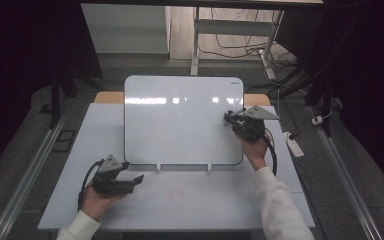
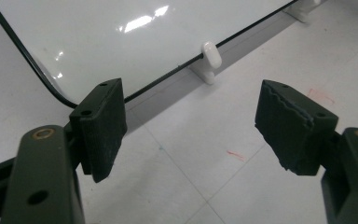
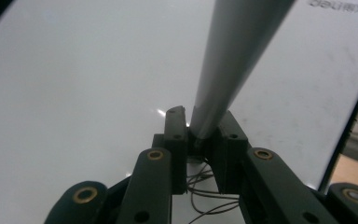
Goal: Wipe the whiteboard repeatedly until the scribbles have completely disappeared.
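Observation:
A white whiteboard [image 1: 180, 120] leans upright on the table, its lower edge held by two small white clips [image 1: 158, 168]. My right gripper [image 1: 230, 120] is up against the board's right part, shut on a grey marker [image 3: 233, 56] that rises from between its jaws [image 3: 198, 130] across the board face [image 3: 74, 93]. Whether the marker's tip touches the board I cannot tell. My left gripper [image 1: 132, 171] rests low at the front left by the board's lower left corner. Its jaws [image 2: 191, 126] stand open with nothing between them, and the board edge [image 2: 121, 37] with a clip [image 2: 210, 53] lies beyond.
The pale table [image 1: 190, 200] carries faint red marks [image 2: 235, 155] in front of the board. A white power strip [image 1: 294, 144] lies off the table's right edge. Cables and metal legs [image 1: 196, 45] stand on the floor behind.

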A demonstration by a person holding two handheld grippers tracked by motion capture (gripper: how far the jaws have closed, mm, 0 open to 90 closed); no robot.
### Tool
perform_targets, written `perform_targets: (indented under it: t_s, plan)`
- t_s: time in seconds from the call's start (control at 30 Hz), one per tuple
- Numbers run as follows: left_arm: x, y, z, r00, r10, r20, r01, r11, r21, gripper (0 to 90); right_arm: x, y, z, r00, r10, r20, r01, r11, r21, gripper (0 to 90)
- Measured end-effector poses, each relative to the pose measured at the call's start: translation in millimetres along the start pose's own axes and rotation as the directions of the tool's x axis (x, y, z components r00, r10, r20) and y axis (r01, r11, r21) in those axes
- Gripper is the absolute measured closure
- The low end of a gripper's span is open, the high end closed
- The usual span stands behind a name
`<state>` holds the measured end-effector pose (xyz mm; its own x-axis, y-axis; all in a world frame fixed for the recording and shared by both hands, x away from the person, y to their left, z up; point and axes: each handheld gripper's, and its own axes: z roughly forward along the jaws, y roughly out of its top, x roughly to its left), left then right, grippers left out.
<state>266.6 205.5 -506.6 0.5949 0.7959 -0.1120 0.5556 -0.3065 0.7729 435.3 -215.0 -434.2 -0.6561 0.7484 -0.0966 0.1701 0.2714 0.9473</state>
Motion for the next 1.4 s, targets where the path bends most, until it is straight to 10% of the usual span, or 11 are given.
perform_targets:
  t_s: [0.2, 0.37, 0.53, 0.7, 0.9, 1.07, 1.27, 1.4]
  plan:
    - [-2.2, -0.2, -1.8, 1.0, 0.007, 0.002, -0.007, 1.0, -0.005, 25.5, -12.6, 3.2, -0.2, 0.9972, 0.055, 0.051, -0.053, 0.998, -0.042, 77.7]
    - [0.0, -0.3, -0.5, 1.0, 0.002, 0.0, -0.002, 1.0, -0.002, 25.5, 7.2, -0.5, 1.3, 0.998, -0.062, -0.015, 0.063, 0.998, 0.03, 77.7]
    - [-3.0, -0.2, -2.1, 1.0, 0.009, 0.001, -0.009, 0.9999, -0.006, 25.5, -6.2, 2.8, -1.2, 0.9996, 0.014, 0.026, -0.014, 1.0, -0.004, 77.7]
    - [0.3, -0.3, -0.8, 1.0, 0.001, -0.001, -0.001, 1.0, -0.003, 25.5, 12.9, -10.2, -3.7, 0.9956, -0.075, -0.055, 0.078, 0.996, 0.049, 77.7]
    - [-2.0, 0.0, -2.6, 1.0, 0.004, 0.002, -0.004, 0.9999, -0.009, 25.5, -6.0, -6.5, -8.5, 0.9995, 0.011, 0.03, -0.011, 1.0, -0.009, 77.7]
    - [0.6, 0.0, -0.1, 1.0, -0.003, -0.002, 0.003, 1.0, 0.0, 25.5, 18.7, -15.0, -5.3, 0.9927, -0.109, -0.053, 0.111, 0.993, 0.046, 77.7]
    - [-1.3, 0.2, -1.8, 1.0, 0.001, 0.0, -0.001, 1.0, -0.007, 25.5, -14.1, -6.6, -9.7, 0.9981, 0.05, 0.036, -0.049, 0.998, -0.033, 77.7]
    - [0.8, -0.1, -1.0, 1.0, -0.006, 0.0, 0.006, 1.0, -0.006, 25.5, 6.6, -11.2, -6.9, 0.9983, -0.051, -0.028, 0.052, 0.998, 0.026, 77.7]
